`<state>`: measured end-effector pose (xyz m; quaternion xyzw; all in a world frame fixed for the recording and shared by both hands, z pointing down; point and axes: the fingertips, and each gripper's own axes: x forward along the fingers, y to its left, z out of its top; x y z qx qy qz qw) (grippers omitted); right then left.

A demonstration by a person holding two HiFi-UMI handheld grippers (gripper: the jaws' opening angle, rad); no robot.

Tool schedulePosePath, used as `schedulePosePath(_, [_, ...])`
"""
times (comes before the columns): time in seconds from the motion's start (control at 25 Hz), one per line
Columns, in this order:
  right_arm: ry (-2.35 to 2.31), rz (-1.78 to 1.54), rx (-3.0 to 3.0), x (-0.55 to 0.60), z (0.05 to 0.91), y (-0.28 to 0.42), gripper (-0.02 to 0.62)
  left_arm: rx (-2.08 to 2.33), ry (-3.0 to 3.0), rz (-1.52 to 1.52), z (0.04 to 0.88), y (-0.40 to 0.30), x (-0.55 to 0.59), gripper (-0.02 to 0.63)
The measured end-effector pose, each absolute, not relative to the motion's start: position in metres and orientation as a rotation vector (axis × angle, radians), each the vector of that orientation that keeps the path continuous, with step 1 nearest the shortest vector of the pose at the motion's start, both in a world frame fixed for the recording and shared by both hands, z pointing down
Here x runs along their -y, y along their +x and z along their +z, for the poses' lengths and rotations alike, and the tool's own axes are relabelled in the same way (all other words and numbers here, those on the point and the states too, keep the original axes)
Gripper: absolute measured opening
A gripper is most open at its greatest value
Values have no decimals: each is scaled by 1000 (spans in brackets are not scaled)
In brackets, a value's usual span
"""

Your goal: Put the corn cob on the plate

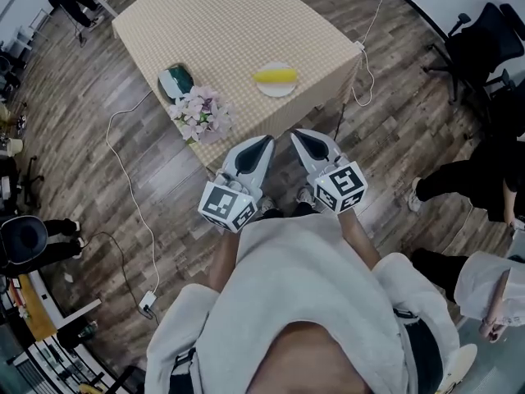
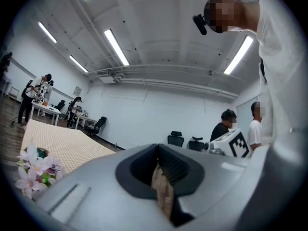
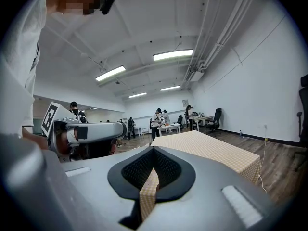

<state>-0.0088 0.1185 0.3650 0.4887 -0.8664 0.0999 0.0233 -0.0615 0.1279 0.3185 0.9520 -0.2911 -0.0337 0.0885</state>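
Note:
A yellow corn cob [image 1: 276, 75] lies on a small white plate [image 1: 276, 89] near the front edge of a table with a beige checked cloth [image 1: 230, 23]. Both grippers hang over the wooden floor just in front of that table, close to the person's chest. My left gripper [image 1: 265, 141] points toward the table with its jaws together and nothing in them; in its own view the left gripper [image 2: 161, 177] shows only a thin slit. My right gripper [image 1: 296, 135] sits beside it, also shut and empty, and the right gripper [image 3: 151, 170] looks the same in its own view.
A bunch of pink flowers [image 1: 202, 114] and a green object [image 1: 175, 81] sit at the table's front left corner. White cables [image 1: 123, 171] run over the floor to a power strip [image 1: 148, 302]. Office chairs [image 1: 480, 43] and seated people [image 1: 459, 179] are on the right.

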Motion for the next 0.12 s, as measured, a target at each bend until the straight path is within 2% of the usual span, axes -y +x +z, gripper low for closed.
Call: schedulePosePath(0.12, [1498, 312, 2684, -119, 365, 3, -3, 869, 2831, -107, 316, -47, -129, 8])
